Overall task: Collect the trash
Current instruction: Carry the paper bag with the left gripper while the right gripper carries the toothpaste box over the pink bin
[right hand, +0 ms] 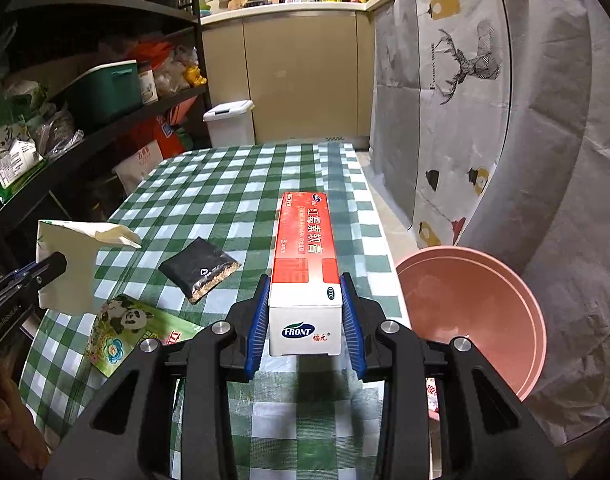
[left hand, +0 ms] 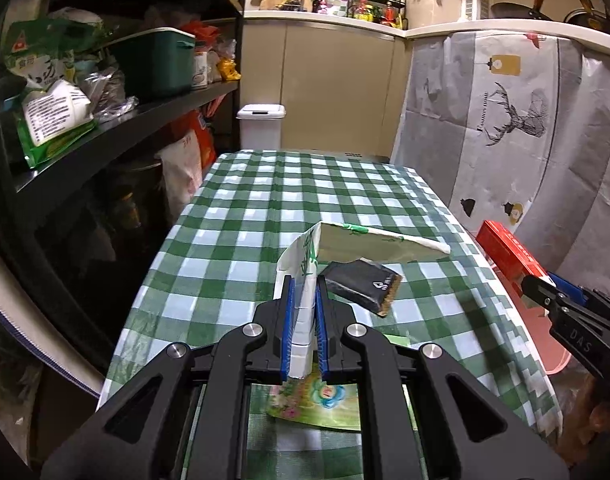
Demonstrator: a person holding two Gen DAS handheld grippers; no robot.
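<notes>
Trash is riding in both tongs: the left gripper (left hand: 303, 312) clamping a floppy paper wrapper (left hand: 357, 242), the right gripper (right hand: 305, 316) squeezing an ointment box (right hand: 305, 256) beside the pink basin (right hand: 477, 312); either could be slipping loose short of the basin.

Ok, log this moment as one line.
left gripper: shut on white paper wrapper | right gripper: shut on red ointment box | pink basin: beside table

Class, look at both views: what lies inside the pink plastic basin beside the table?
The pink plastic basin shows only bare, slightly wet-looking inner wall. Its bottom near side is hidden behind the right gripper, which holds the red and white carton; a scrap peeks there.
</notes>
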